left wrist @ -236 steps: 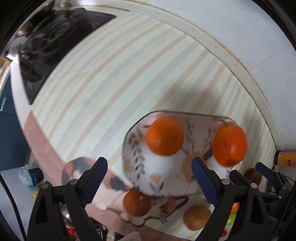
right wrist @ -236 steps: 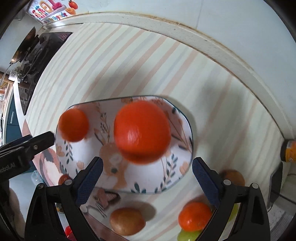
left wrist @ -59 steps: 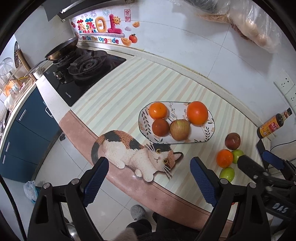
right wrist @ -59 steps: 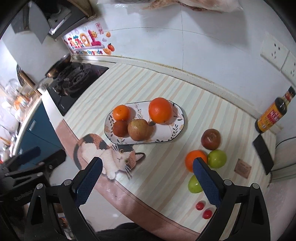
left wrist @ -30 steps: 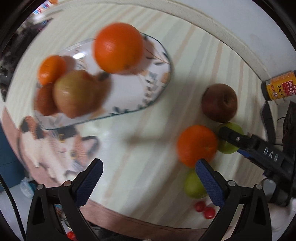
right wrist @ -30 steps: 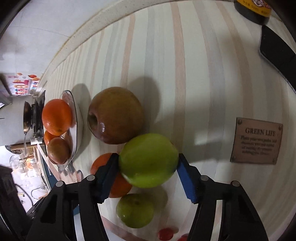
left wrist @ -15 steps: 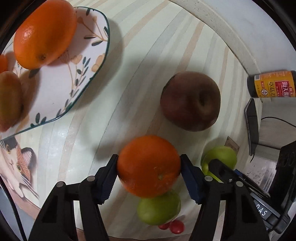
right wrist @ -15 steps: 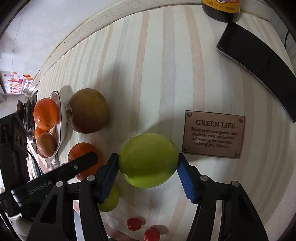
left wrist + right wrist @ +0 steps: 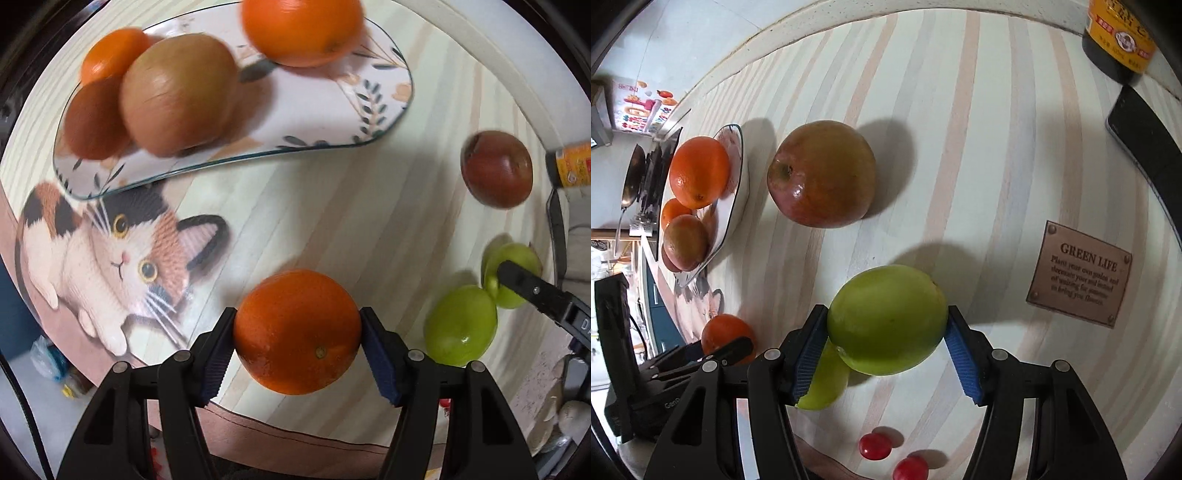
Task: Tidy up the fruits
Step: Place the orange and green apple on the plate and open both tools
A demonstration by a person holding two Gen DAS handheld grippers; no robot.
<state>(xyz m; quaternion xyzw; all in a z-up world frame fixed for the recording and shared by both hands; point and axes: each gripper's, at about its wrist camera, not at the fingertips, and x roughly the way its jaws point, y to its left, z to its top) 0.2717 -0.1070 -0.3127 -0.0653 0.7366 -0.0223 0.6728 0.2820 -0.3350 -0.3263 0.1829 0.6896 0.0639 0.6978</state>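
My left gripper (image 9: 298, 350) is shut on an orange (image 9: 297, 330), low over the striped mat near the front edge, right of the cat print. The flowered plate (image 9: 332, 146) lies up and to the left, holding a big orange (image 9: 301, 29), an apple (image 9: 179, 94) and two smaller fruits. My right gripper (image 9: 884, 350) is shut on a green apple (image 9: 886, 319). A second green fruit (image 9: 823, 384) lies just below and left of it, partly hidden by the left finger. A red apple (image 9: 822, 173) rests on the mat between the green apple and the plate (image 9: 735, 184).
Two cherry tomatoes (image 9: 873, 446) lie near the front edge. A brown "Green Life" plaque (image 9: 1078, 273) lies to the right, with a dark flat device (image 9: 1145, 147) and a sauce bottle (image 9: 1119, 37) beyond it. A stove with a pan (image 9: 639, 173) is at the far left.
My left gripper closed on the orange a second ago and has since carried it left, nearer the plate and the cat print. The right gripper kept hold of the green apple and rolled a little.
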